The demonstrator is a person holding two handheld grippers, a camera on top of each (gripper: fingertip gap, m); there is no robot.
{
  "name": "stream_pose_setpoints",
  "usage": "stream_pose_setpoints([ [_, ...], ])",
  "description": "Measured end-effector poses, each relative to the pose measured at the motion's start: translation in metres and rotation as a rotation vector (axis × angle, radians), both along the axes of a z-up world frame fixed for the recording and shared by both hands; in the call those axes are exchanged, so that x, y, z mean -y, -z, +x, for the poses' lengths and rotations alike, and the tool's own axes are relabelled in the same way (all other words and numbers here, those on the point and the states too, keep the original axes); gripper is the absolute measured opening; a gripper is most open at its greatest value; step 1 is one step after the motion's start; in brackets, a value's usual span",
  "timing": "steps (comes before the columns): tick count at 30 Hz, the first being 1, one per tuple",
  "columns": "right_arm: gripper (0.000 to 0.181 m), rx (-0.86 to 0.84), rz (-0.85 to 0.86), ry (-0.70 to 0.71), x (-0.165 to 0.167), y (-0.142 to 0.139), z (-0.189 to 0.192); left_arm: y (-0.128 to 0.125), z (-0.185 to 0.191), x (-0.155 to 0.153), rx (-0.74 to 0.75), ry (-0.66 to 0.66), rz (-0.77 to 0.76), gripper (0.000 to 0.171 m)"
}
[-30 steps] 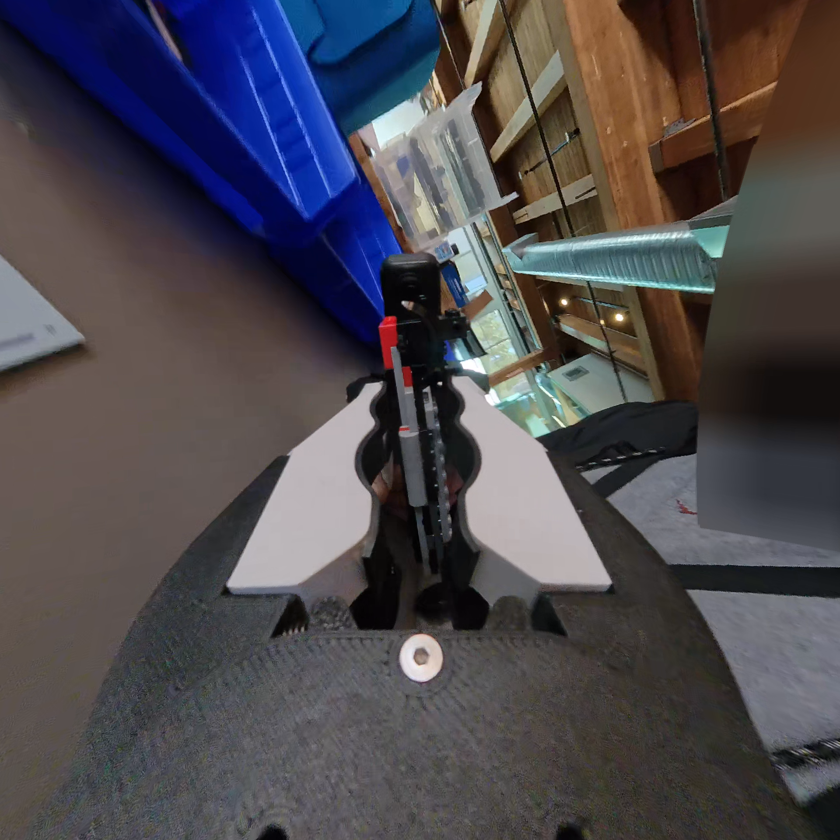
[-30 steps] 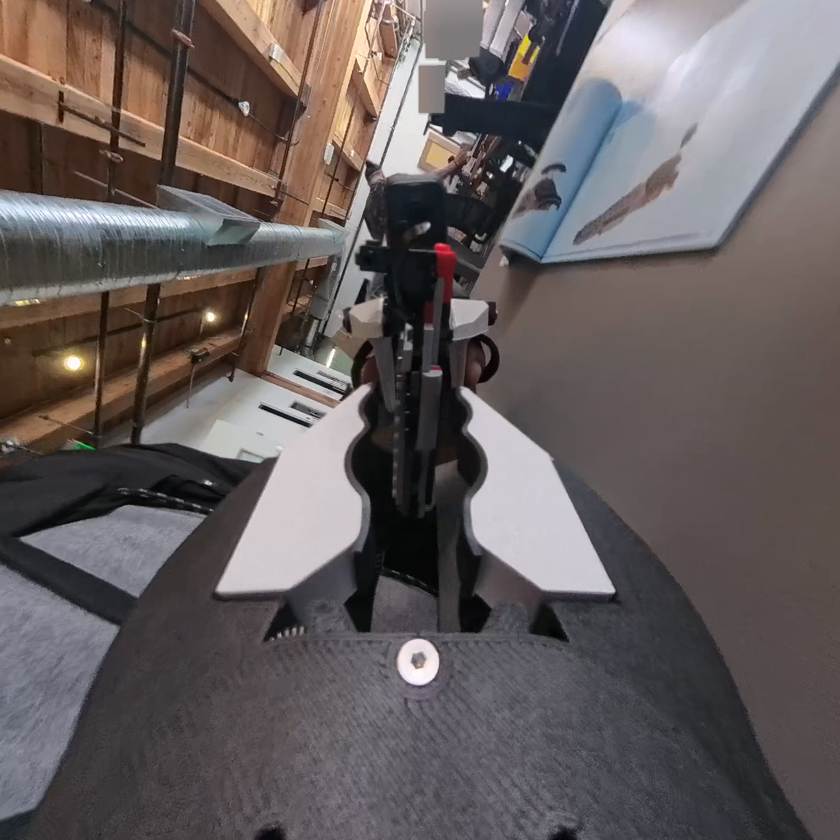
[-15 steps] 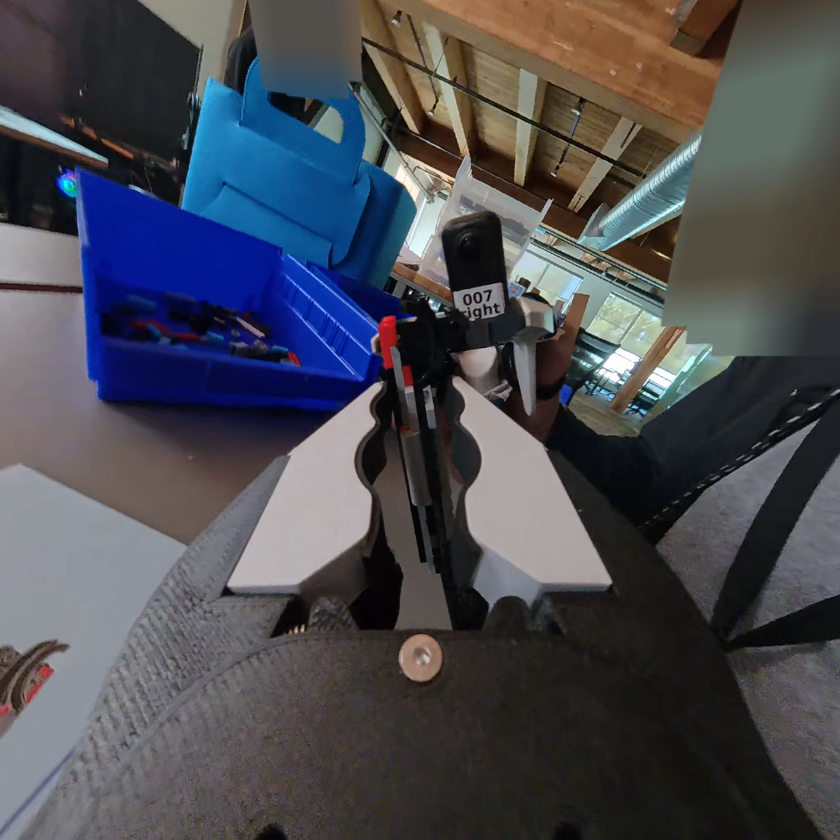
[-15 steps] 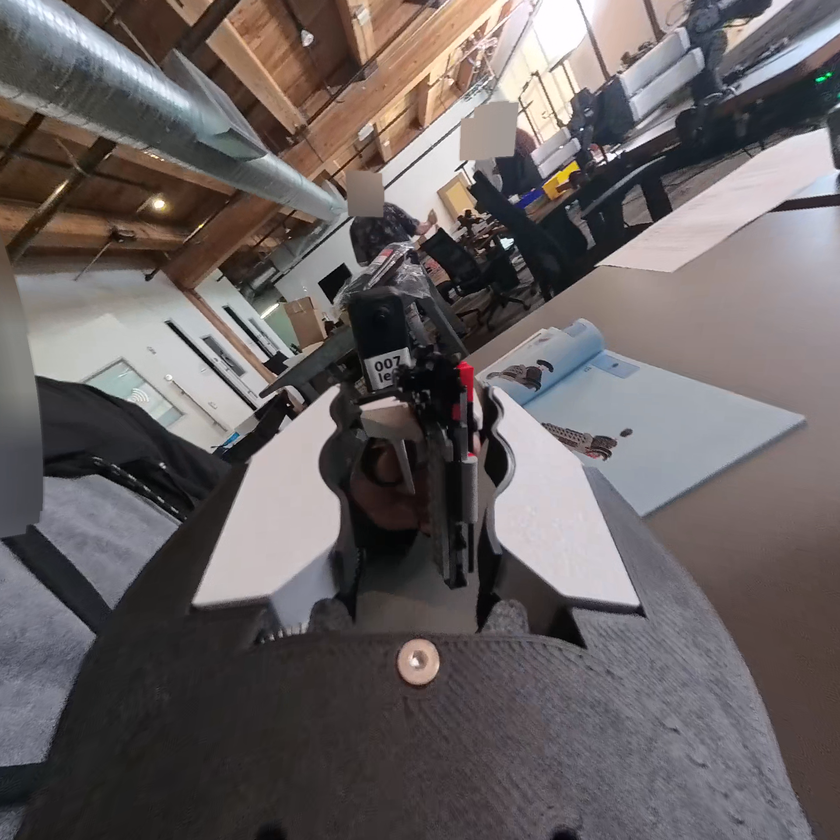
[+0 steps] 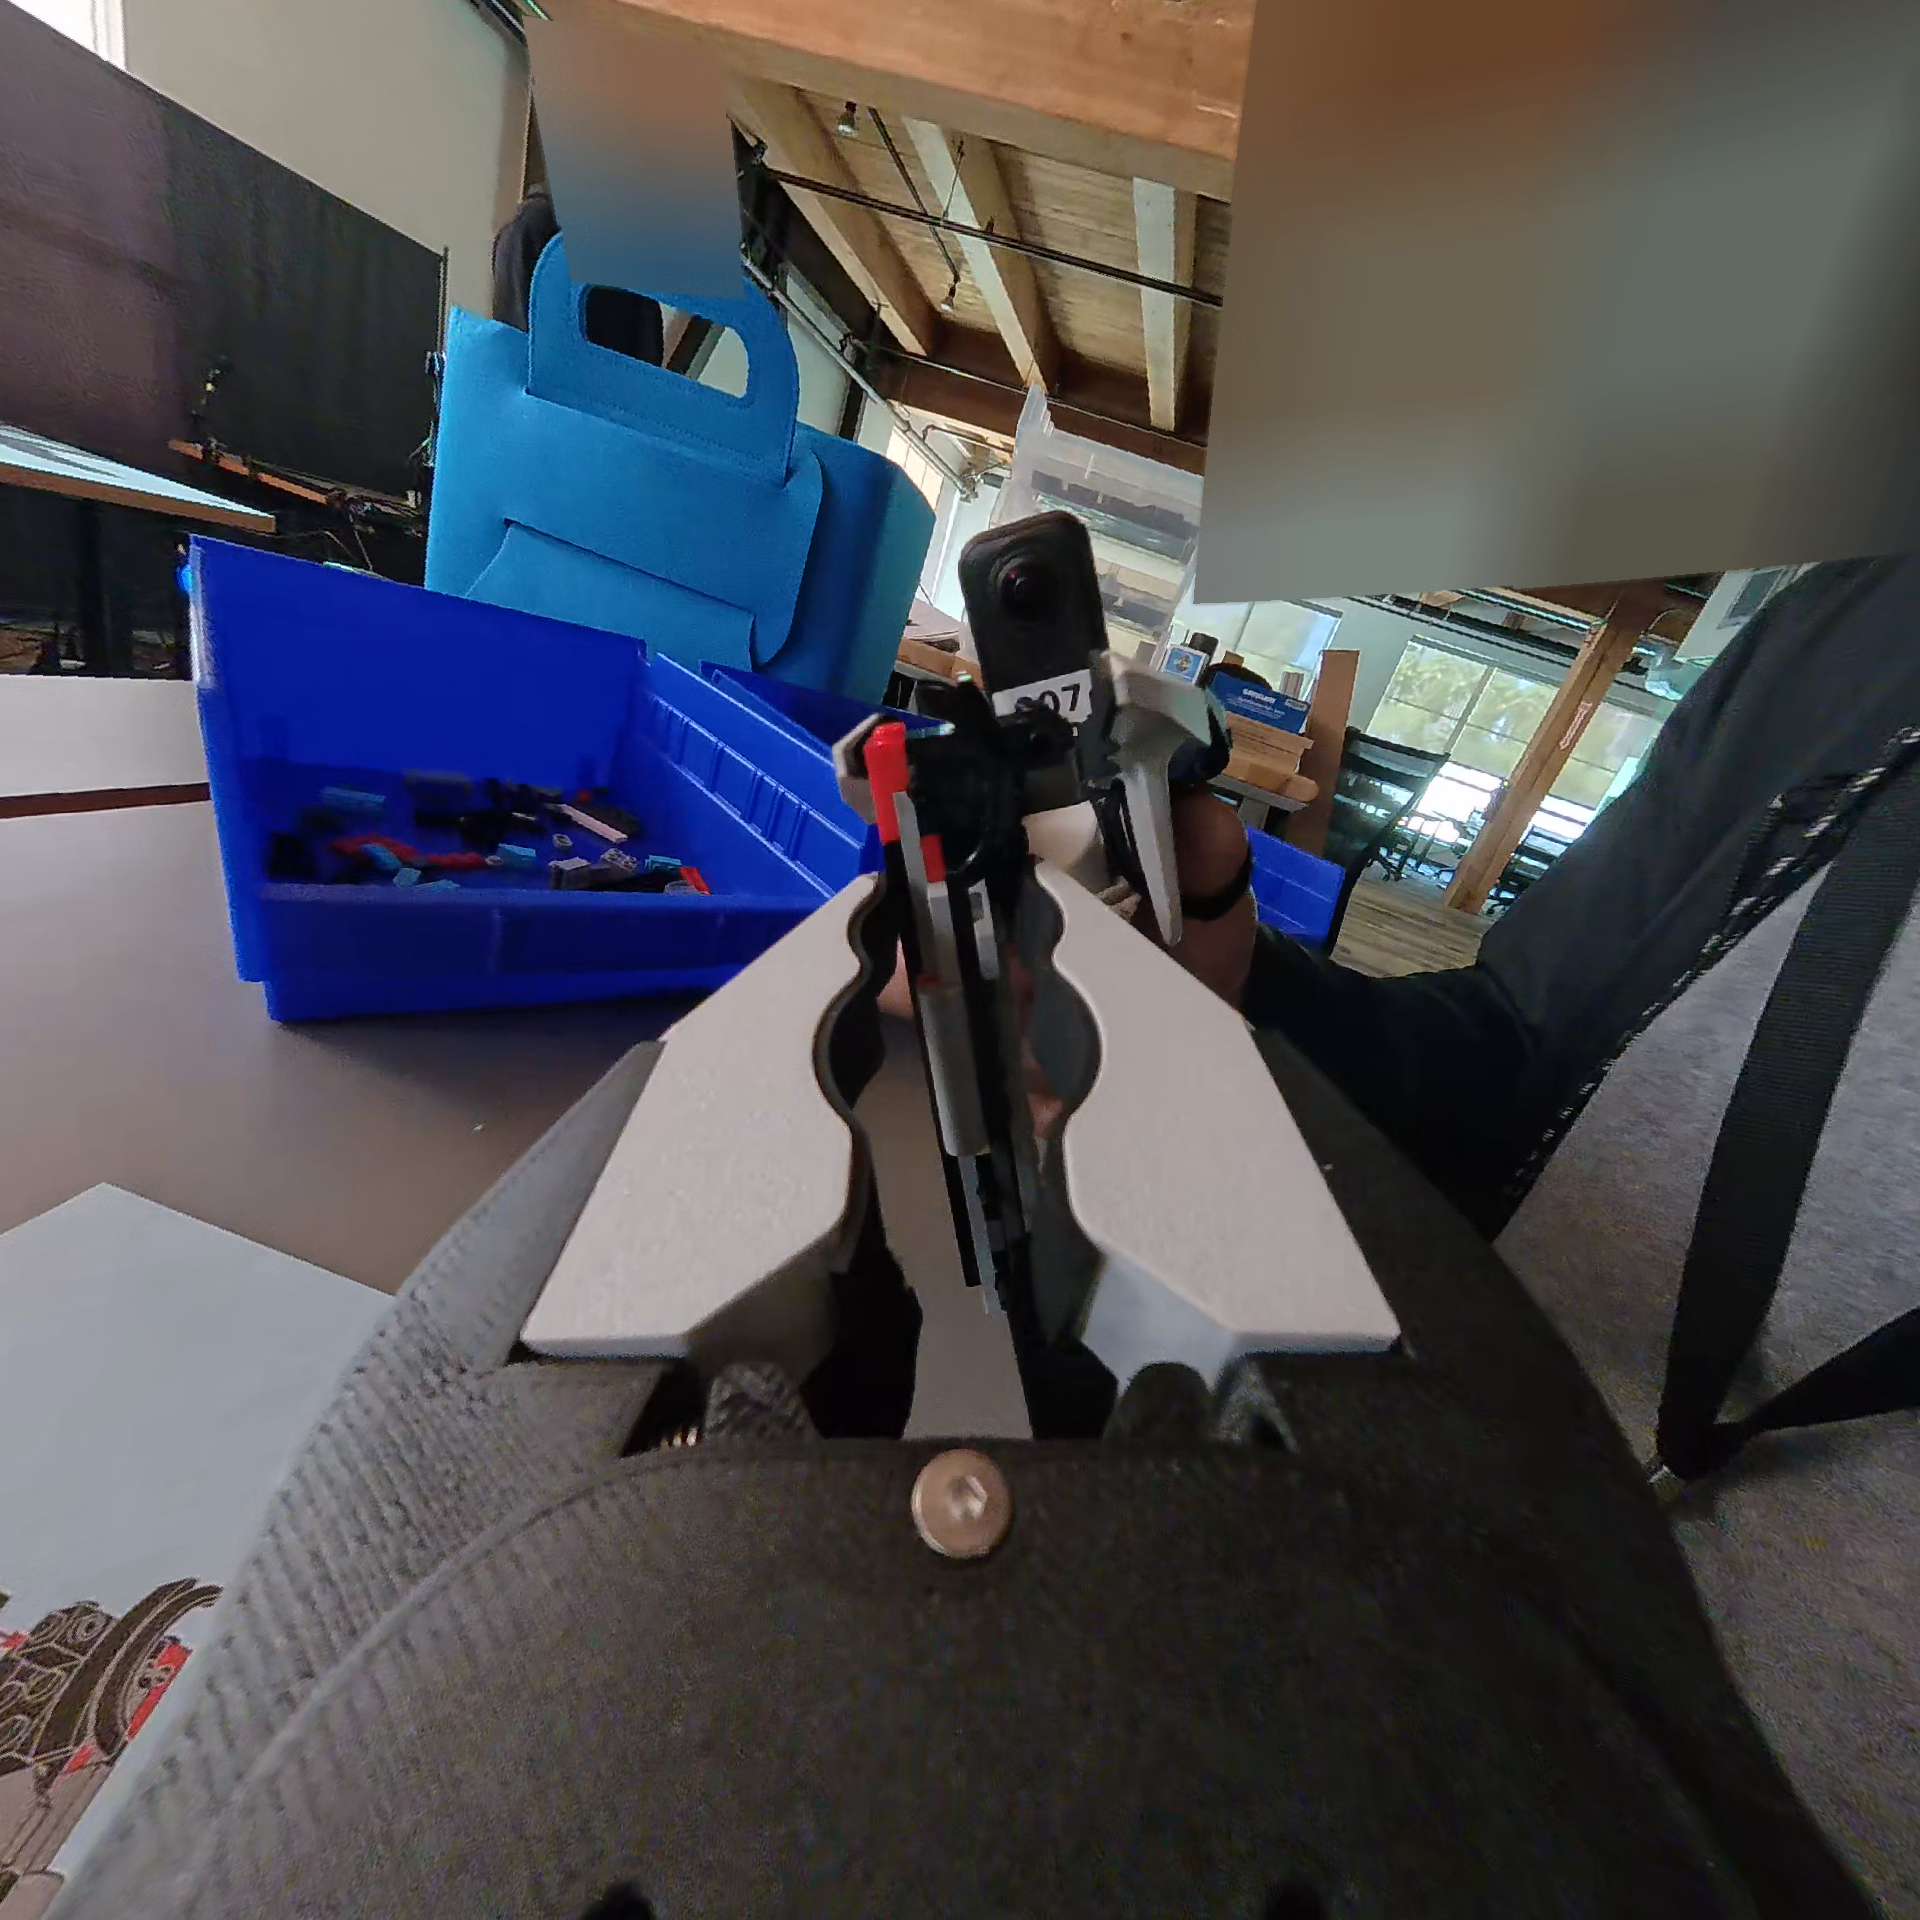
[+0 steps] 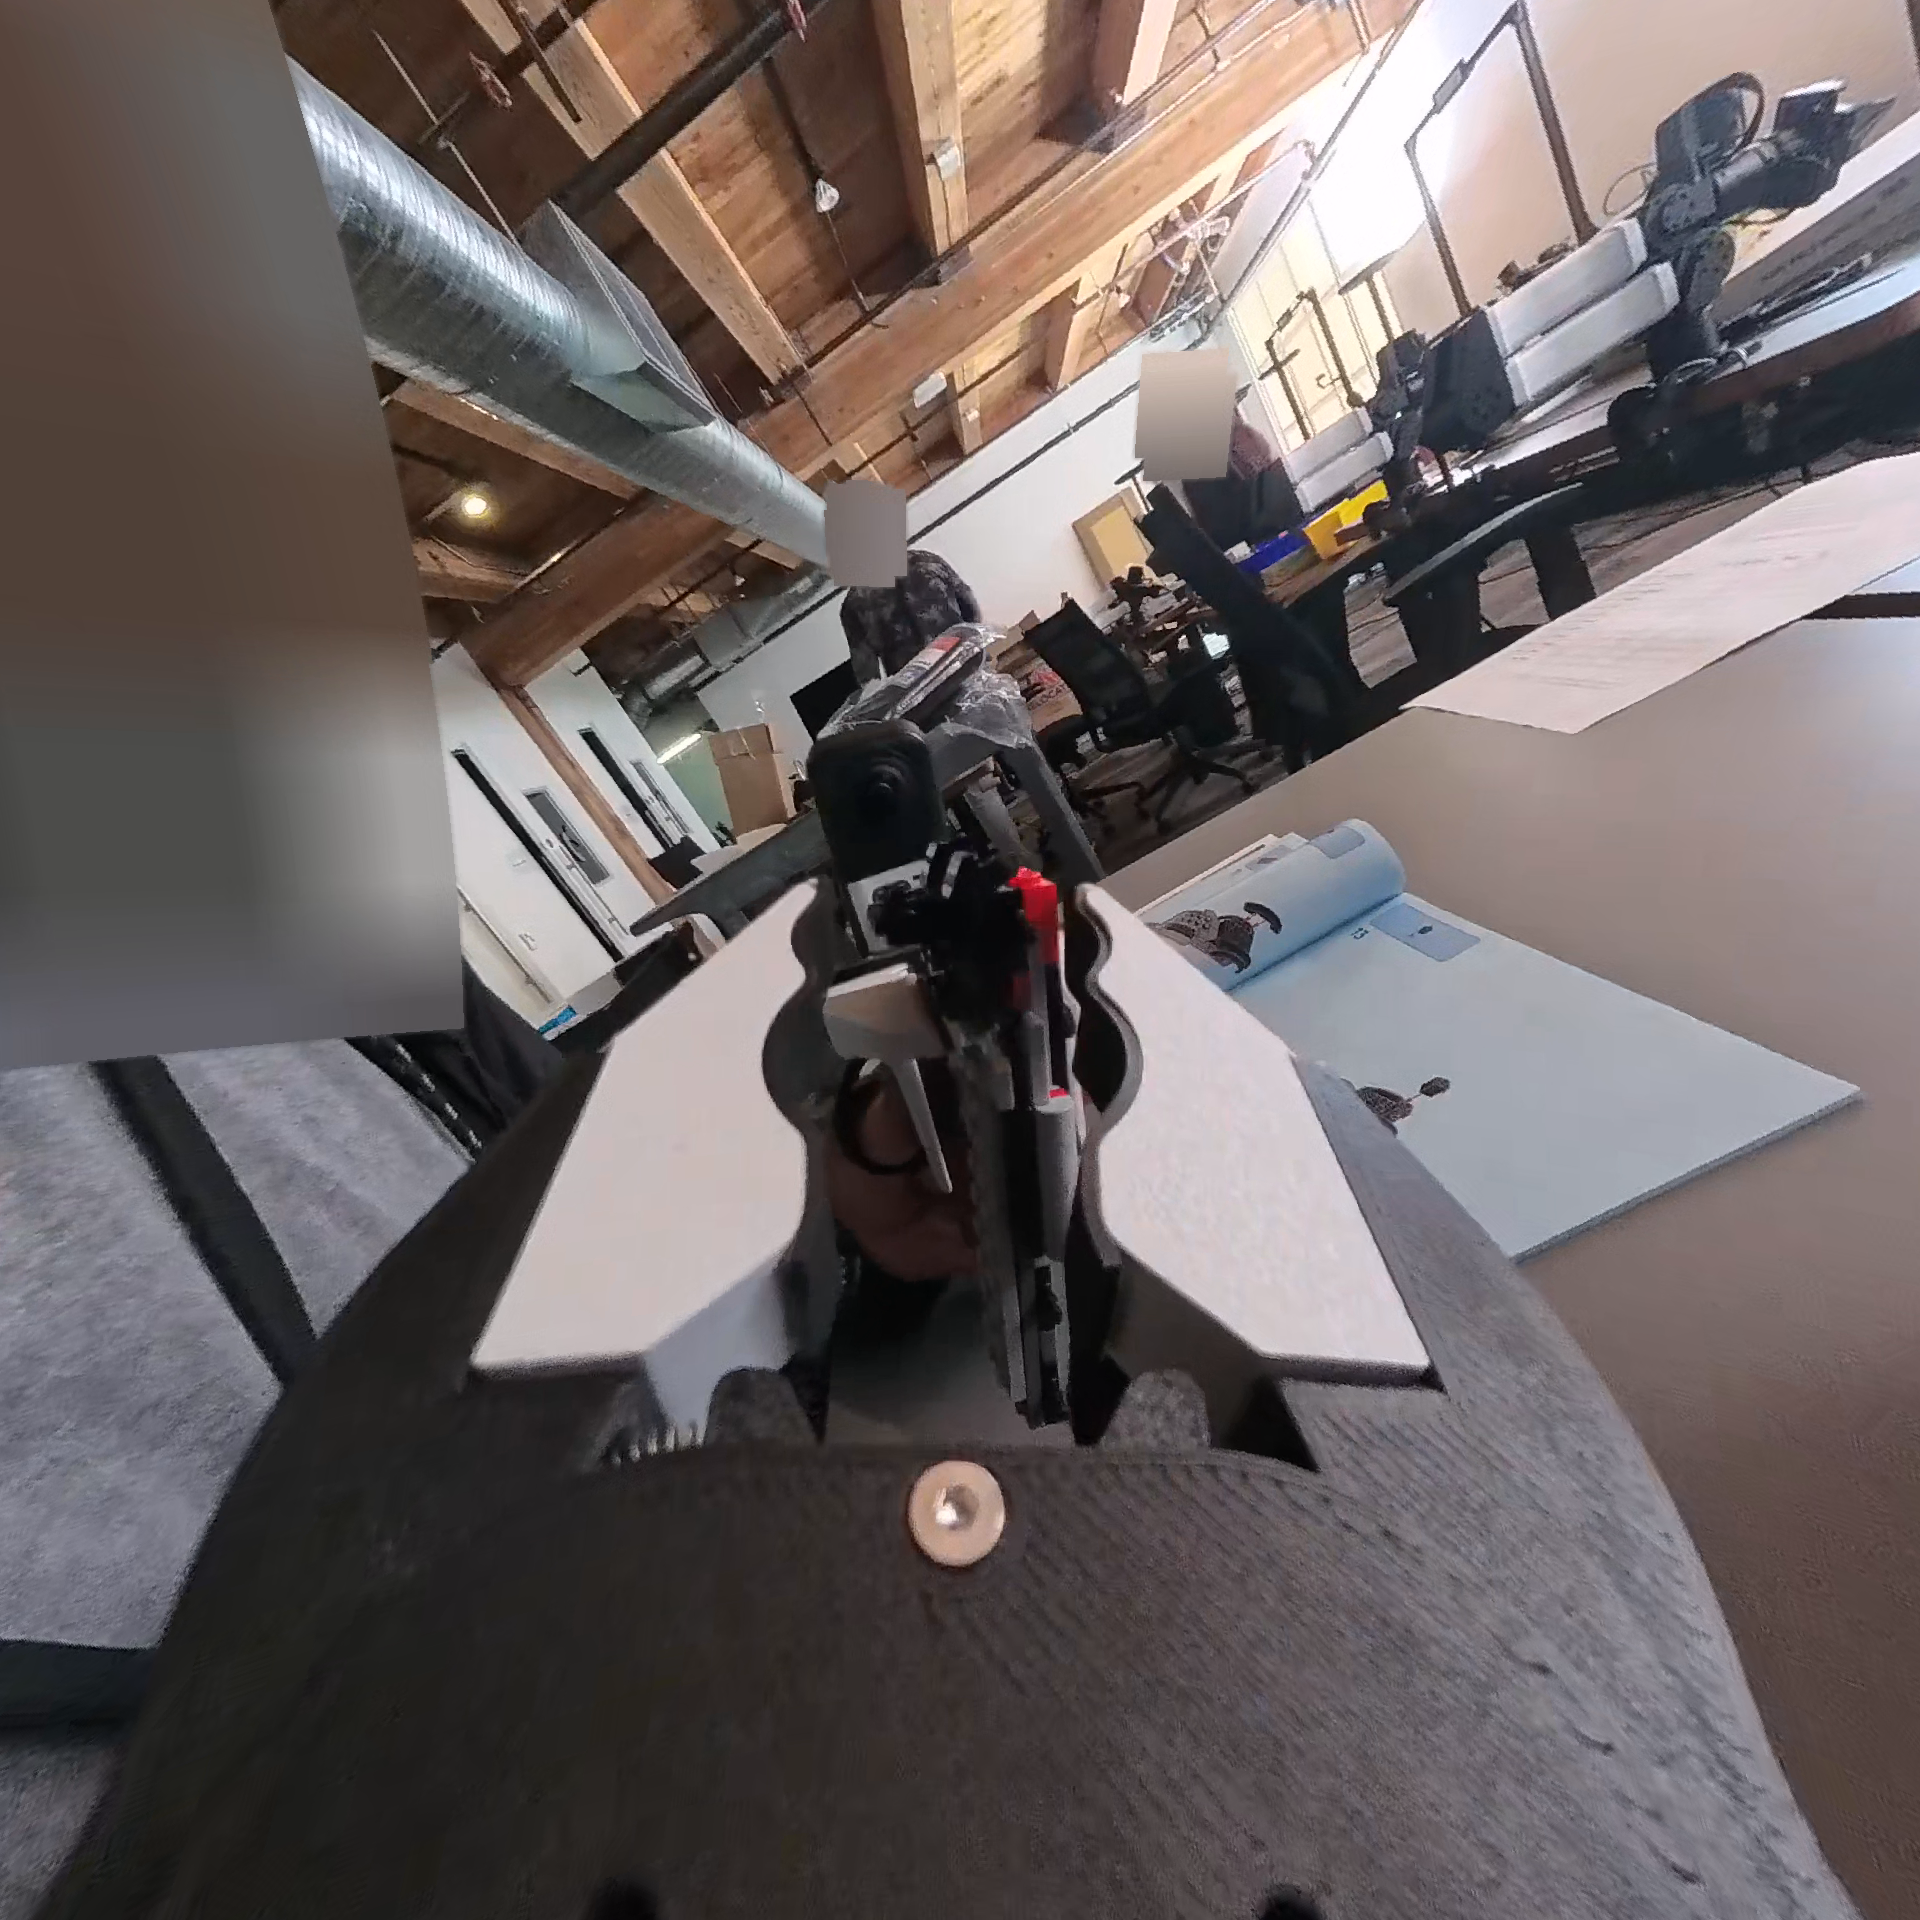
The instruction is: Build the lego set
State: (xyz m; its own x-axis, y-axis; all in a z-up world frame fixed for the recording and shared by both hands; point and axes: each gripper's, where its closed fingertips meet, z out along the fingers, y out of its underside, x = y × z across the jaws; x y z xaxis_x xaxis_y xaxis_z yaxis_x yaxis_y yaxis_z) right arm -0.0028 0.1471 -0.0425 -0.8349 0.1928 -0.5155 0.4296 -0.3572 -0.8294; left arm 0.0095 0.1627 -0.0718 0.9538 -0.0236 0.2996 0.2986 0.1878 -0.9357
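A: Brown surface (image 5: 156,1039), timber ceiling and a silver duct overhead. Far left in the left wrist view: blue bin (image 5: 436,727) with loose bricks (image 5: 488,842) on its floor, a blue felt bag (image 5: 644,520) standing behind it.

B: Position of the lego build (image 5: 951,997)?

A: Held in the air between the two grippers, which face each other. It is a thin grey-and-black assembly seen edge-on, with a red piece at the far tip.

B: Left gripper (image 5: 961,914) state?

A: Its fingers look parted; the build sits against the right finger and a gap shows on the left side. Whether they pinch it, I cannot tell.

B: Right gripper (image 6: 945,935)?

A: Same case. The build (image 6: 1023,1143) lies along its right finger, a gap on the other side; grip not readable.

B: Anything else?

A: Instruction booklet (image 6: 1507,1039) open on the surface, right of the right gripper.
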Motion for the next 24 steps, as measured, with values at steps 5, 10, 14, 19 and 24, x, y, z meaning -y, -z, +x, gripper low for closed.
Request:
stream_pose_setpoints([
  [5,0.039,0.000,-0.004,-0.012,0.0034,0.0021,0.0005,0.0010,0.0030,-0.0021,-0.030,-0.003,-0.016,0.021],
  [10,0.039,-0.004,-0.041,-0.012,0.0036,0.0010,0.0023,0.0002,0.0039,-0.0015,-0.055,-0.019,-0.021,0.021],
  [14,0.039,-0.013,-0.063,-0.007,0.0037,-0.0004,0.0043,-0.0012,0.0056,-0.0011,-0.077,-0.032,-0.022,0.021],
  [19,0.039,-0.026,-0.070,0.008,0.0041,-0.0013,0.0048,-0.0019,0.0065,-0.0007,-0.086,-0.041,-0.023,0.021],
  [24,0.039,-0.042,-0.071,0.019,0.0039,-0.0010,0.0050,-0.0016,0.0068,-0.0008,-0.096,-0.051,-0.029,0.021],
])
